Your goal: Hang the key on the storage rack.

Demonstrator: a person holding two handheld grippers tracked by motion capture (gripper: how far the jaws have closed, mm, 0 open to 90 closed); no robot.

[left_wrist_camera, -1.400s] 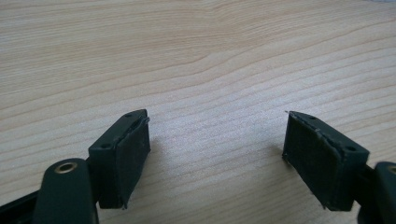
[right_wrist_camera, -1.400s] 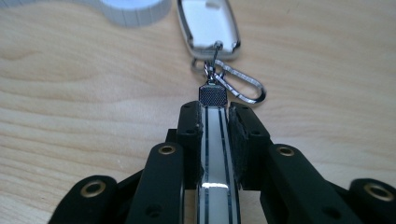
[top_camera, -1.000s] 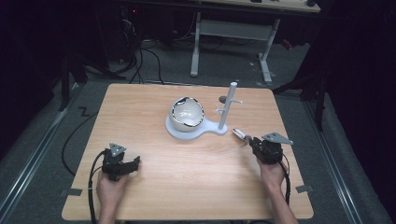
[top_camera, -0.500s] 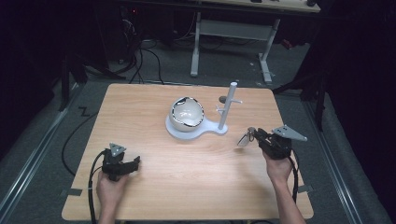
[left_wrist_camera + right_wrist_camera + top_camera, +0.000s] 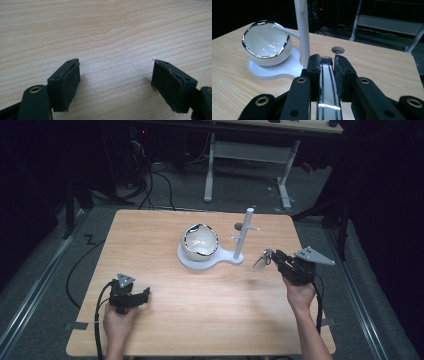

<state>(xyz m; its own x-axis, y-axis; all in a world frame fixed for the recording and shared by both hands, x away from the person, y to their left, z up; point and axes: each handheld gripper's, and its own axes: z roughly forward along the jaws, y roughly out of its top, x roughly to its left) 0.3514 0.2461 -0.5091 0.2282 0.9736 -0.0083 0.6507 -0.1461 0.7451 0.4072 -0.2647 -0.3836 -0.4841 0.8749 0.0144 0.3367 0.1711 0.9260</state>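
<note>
A person sits at a light wooden table [image 5: 200, 320], with both forearms reaching in from the near edge. Each hand holds a black two-jaw gripper with a cable trailing back off the table.

The left gripper [image 5: 142, 295] rests low near the front left corner. In the left gripper view its jaws stand wide apart over bare wood grain, with nothing between the dark pads [image 5: 71, 82].

The right gripper [image 5: 270, 257] is held above the table on the right side, a little farther in, with a grey three-cornered plate on top. Its jaws are closed on a spoon [image 5: 327, 82], whose glossy white handle with thin dark stripes runs up between the pads in the right gripper view. From above, the spoon's pale bowl sticks out past the jaw tips, pointing toward the middle of the table.

Just beyond the spoon stands a white stand [image 5: 222, 259] with a flat base and an upright post [image 5: 245, 232] carrying short side pegs. A white bowl [image 5: 200, 242] with a shiny dark rim sits tilted on the base, left of the post.

A small round hole [image 5: 338, 50] in the tabletop lies behind the post. No writing or labels can be read anywhere.
</note>
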